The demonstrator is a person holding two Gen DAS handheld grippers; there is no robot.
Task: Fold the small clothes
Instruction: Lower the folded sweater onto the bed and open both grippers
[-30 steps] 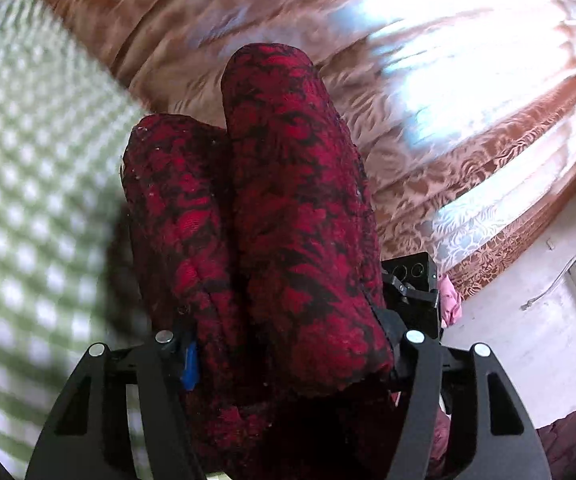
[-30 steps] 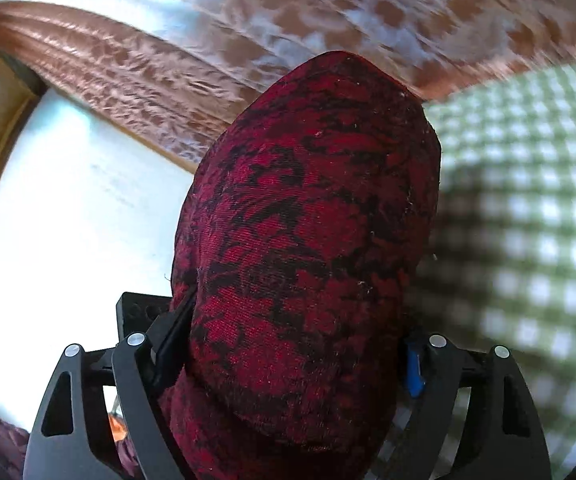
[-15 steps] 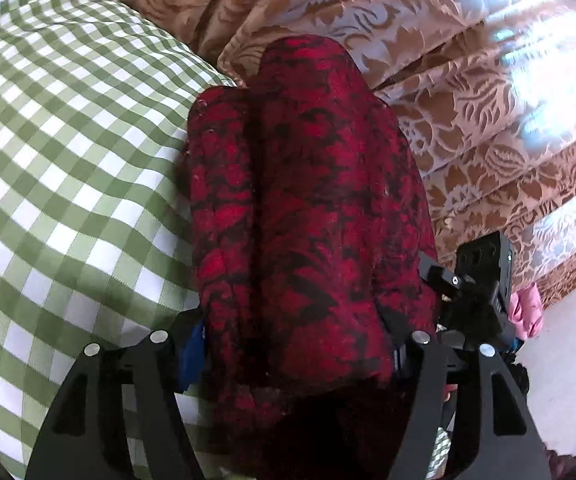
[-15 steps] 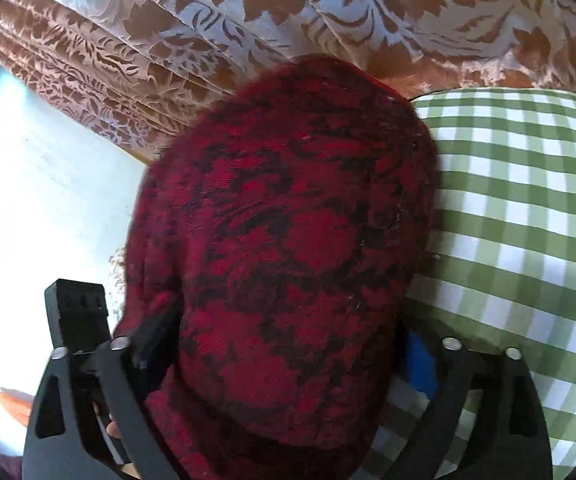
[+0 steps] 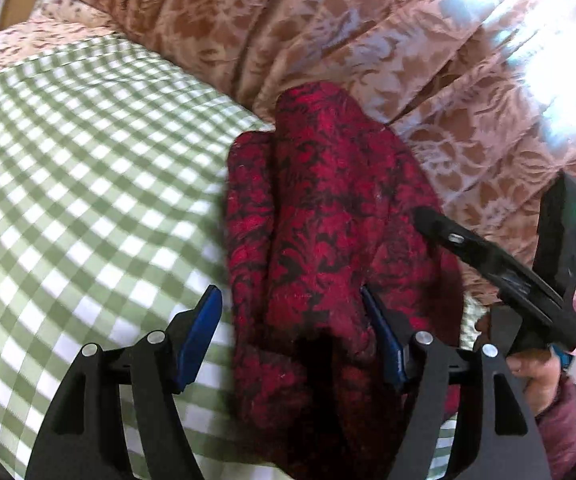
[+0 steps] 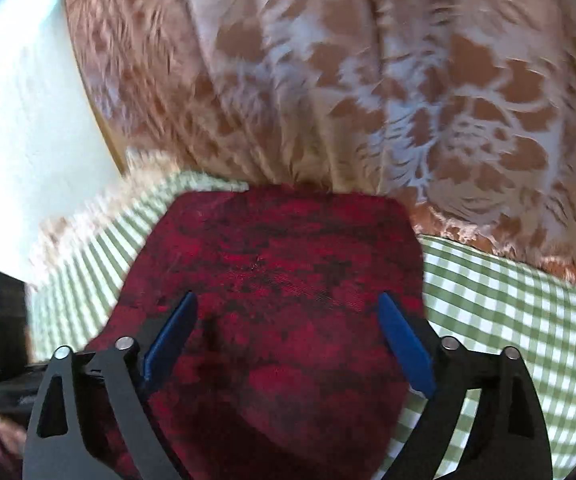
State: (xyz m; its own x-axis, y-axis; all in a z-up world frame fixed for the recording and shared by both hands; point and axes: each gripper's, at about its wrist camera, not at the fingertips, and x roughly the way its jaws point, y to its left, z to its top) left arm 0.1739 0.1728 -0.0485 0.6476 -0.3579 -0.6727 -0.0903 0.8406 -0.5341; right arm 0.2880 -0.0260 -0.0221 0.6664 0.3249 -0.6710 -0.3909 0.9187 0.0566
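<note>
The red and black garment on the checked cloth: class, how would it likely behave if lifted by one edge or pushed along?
The red and black garment would probably flop and unfold, since it lies in soft rolled folds. Pushed, it likely bunches rather than slides: its weave looks coarse, and the green checked cloth beneath is soft.

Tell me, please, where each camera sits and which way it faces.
Left wrist: on the left gripper, looking down along its blue-padded fingers at the red garment on the green checked cloth; the right gripper and a hand show.
Right wrist: on the right gripper, fingers apart over the garment, patterned curtain behind.
Shared: garment, cloth, curtain.
</note>
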